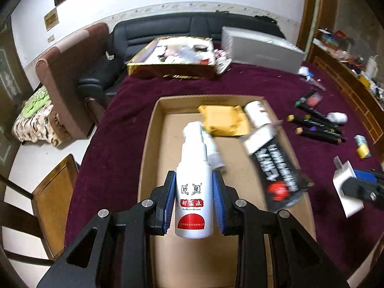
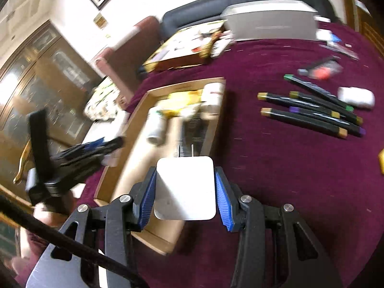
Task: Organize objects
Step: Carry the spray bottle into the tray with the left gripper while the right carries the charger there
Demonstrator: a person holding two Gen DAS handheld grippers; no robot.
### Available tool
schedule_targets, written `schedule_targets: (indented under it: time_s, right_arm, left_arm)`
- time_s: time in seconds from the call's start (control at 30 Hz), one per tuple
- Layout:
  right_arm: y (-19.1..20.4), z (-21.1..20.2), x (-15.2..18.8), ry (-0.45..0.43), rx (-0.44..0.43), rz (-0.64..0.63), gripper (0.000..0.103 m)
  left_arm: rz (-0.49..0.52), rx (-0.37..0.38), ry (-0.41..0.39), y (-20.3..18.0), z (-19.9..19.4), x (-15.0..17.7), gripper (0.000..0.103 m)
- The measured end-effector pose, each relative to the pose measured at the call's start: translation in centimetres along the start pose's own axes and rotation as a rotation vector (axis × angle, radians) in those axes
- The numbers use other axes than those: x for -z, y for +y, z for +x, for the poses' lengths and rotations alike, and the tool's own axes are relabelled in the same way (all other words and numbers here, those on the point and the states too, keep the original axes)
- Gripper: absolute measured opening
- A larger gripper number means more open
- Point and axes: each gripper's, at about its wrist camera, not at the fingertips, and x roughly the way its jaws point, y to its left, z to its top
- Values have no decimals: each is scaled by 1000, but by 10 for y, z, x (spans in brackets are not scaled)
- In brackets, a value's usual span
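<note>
My left gripper is shut on a white spray bottle with red label print, held above the open cardboard box. In the box lie a yellow packet, a white tube, a small white bottle and a black carton. My right gripper is shut on a white plug charger, prongs pointing forward, over the box's right edge. The right gripper with the charger shows at the right of the left wrist view. The left gripper appears blurred at the left of the right wrist view.
Several black markers and a white capsule-like object lie on the maroon tablecloth right of the box. A gold-rimmed box and a grey box stand at the far edge. Chairs and a sofa lie beyond.
</note>
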Motion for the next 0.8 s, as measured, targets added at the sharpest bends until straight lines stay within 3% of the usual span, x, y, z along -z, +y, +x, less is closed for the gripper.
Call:
schedule_targets:
  time_s: [0.17, 0.37, 0.8]
  right_arm:
    - [31, 45, -7, 69, -34, -32, 45]
    - [49, 90, -5, 116, 16, -76, 45]
    - [54, 118, -7, 121, 111, -131, 45]
  left_arm:
    - [-25, 33, 50, 13, 20, 7, 25]
    - [-42, 43, 86, 19, 40, -2, 25]
    - [-90, 18, 116, 26, 74, -25, 25]
